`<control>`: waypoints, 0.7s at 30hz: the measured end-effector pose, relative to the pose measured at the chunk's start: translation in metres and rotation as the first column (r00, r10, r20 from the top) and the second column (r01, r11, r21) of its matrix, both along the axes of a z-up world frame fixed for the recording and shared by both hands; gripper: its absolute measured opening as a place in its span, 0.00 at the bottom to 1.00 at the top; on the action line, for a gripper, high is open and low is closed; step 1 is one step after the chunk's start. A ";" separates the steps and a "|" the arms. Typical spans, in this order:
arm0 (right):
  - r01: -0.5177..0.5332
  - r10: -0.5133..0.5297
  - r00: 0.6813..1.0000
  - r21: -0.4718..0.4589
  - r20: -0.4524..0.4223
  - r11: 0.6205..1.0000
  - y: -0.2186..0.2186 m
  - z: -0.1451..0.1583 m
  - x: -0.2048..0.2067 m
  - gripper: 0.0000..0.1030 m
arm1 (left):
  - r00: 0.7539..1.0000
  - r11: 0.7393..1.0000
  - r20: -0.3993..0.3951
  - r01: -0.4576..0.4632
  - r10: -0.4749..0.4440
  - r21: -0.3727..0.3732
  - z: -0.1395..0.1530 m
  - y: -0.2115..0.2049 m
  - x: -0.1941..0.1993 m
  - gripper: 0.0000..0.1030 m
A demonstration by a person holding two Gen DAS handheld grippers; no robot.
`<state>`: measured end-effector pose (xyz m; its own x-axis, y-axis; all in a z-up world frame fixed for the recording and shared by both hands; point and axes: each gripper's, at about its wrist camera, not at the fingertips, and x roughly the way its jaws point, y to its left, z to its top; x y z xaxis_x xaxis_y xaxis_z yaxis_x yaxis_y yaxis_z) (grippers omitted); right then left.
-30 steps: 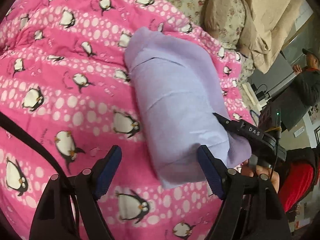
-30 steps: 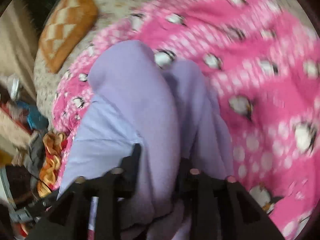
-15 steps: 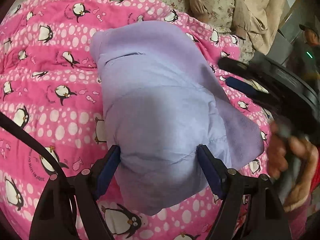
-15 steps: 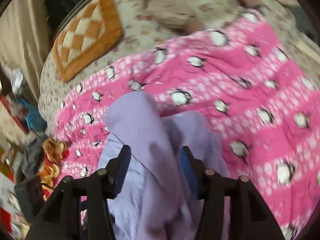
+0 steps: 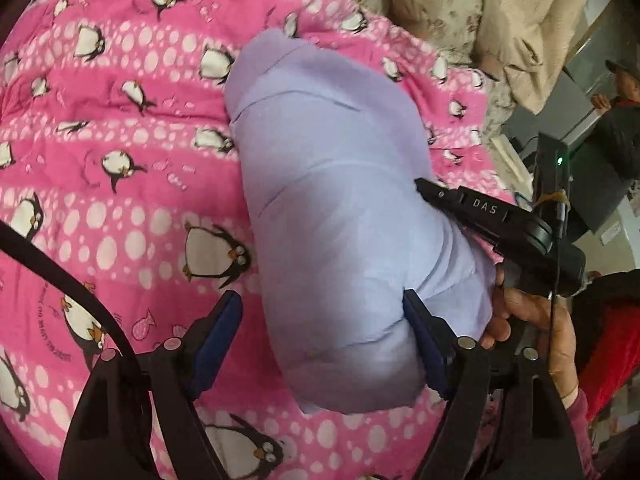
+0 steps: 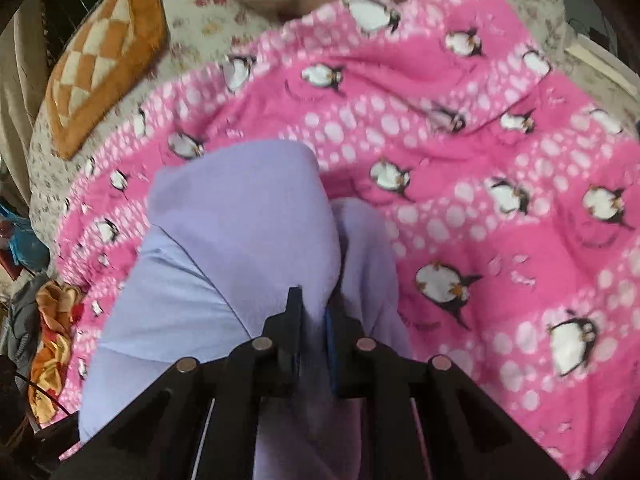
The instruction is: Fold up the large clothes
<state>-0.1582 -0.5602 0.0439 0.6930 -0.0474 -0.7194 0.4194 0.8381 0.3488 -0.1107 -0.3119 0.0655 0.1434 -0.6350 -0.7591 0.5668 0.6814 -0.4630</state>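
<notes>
A lilac padded garment (image 5: pixel 340 216) lies folded into a long bundle on a pink penguin blanket (image 5: pixel 112 168). My left gripper (image 5: pixel 324 340) is open, its blue pads either side of the bundle's near end, the right pad touching the cloth. My right gripper (image 6: pixel 314 320) is shut on a fold of the lilac garment (image 6: pixel 244 240) at the bundle's side. In the left wrist view the right gripper's black body (image 5: pixel 500 224) and the hand holding it press into the bundle's right edge.
An orange checked cushion (image 6: pixel 104 52) lies on the floral bedsheet (image 6: pixel 192 28) at the far left. Beige clothes (image 5: pixel 512 20) are heaped at the bed's far right. A person (image 5: pixel 620 112) stands beyond the bed. Colourful cloth (image 6: pixel 52 336) lies off the bed's left side.
The right gripper, open half a second ago, has closed on a fold of the garment. The left gripper has drawn back, so the bundle looks narrower and sits right of centre.
</notes>
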 end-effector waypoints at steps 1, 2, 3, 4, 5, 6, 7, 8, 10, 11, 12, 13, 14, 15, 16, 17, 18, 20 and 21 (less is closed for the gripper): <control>-0.002 0.002 1.000 -0.024 -0.002 1.000 0.002 -0.002 0.003 0.10 | 1.000 1.000 -0.013 -0.004 0.004 -0.008 -0.006 0.001 0.002 0.52; -0.016 0.015 1.000 -0.087 -0.014 0.996 0.008 -0.006 0.009 0.10 | 0.999 1.000 -0.033 -0.006 0.006 -0.013 -0.012 0.000 0.003 0.53; -0.029 0.025 0.999 -0.133 -0.030 0.991 0.012 -0.010 0.013 0.10 | 0.999 1.000 -0.043 -0.007 0.006 -0.008 -0.017 0.000 0.003 0.53; -0.037 0.031 0.999 -0.161 -0.040 0.986 0.016 -0.015 0.016 0.10 | 0.999 1.000 -0.040 -0.010 0.010 0.004 -0.021 -0.001 0.002 0.53; -0.042 0.034 0.998 -0.180 -0.047 0.983 0.018 -0.017 0.017 0.10 | 1.000 1.000 -0.028 -0.015 0.015 0.014 -0.023 -0.001 0.000 0.54; -0.039 0.032 0.998 -0.173 -0.047 0.984 0.017 -0.015 0.016 0.10 | 1.000 1.000 -0.014 -0.017 0.018 0.022 -0.023 -0.001 -0.003 0.54; -0.035 0.028 0.998 -0.157 -0.048 0.987 0.014 -0.012 0.015 0.11 | 1.000 0.999 0.002 -0.018 0.018 0.036 -0.023 -0.003 -0.006 0.54; -0.028 0.023 0.999 -0.123 -0.044 0.992 0.010 -0.008 0.011 0.13 | 1.000 0.998 0.016 -0.017 0.016 0.053 -0.022 -0.004 -0.009 0.54; -0.012 0.010 0.999 -0.076 -0.030 0.997 0.005 0.002 -0.002 0.23 | 0.999 0.998 0.039 -0.020 0.018 0.067 -0.018 -0.004 -0.013 0.53; -0.001 -0.001 0.999 -0.066 -0.033 0.998 0.005 0.009 -0.011 0.35 | 0.999 0.997 0.048 -0.023 0.020 0.071 -0.017 -0.003 -0.014 0.53; 0.003 -0.005 0.999 -0.063 -0.041 0.998 0.006 0.016 -0.020 0.51 | 0.999 0.997 0.050 -0.024 0.020 0.073 -0.017 -0.003 -0.014 0.53; -0.002 -0.001 0.999 -0.059 -0.045 0.998 0.007 0.022 -0.031 0.57 | 0.999 0.997 0.046 -0.025 0.022 0.072 -0.017 -0.003 -0.014 0.53; -0.007 0.005 0.999 -0.053 -0.044 0.999 0.009 0.026 -0.041 0.65 | 0.999 0.997 0.039 -0.027 0.025 0.069 -0.018 -0.002 -0.013 0.53; -0.012 0.010 0.999 -0.047 -0.044 0.999 0.012 0.028 -0.053 0.66 | 0.999 0.997 0.034 -0.031 0.029 0.066 -0.019 -0.002 -0.012 0.53; -0.018 0.016 0.999 -0.042 -0.047 0.999 0.014 0.027 -0.060 0.66 | 0.999 0.997 0.033 -0.034 0.032 0.064 -0.019 -0.001 -0.012 0.53; -0.036 0.035 0.998 -0.028 -0.056 0.999 0.019 0.024 -0.068 0.66 | 0.999 0.997 0.033 -0.037 0.035 0.065 -0.019 0.000 -0.013 0.53; -0.051 0.050 0.997 -0.014 -0.066 0.999 0.021 0.019 -0.072 0.66 | 0.999 0.997 0.034 -0.039 0.037 0.067 -0.019 -0.001 -0.014 0.53; -0.071 0.073 0.995 0.020 -0.074 0.997 0.026 0.007 -0.081 0.54 | 0.999 0.996 0.041 -0.038 0.035 0.078 -0.018 -0.001 -0.016 0.53; -0.093 0.094 0.993 0.010 -0.065 0.996 0.030 0.006 -0.083 0.31 | 0.999 0.996 0.043 -0.037 0.033 0.083 -0.018 -0.002 -0.017 0.53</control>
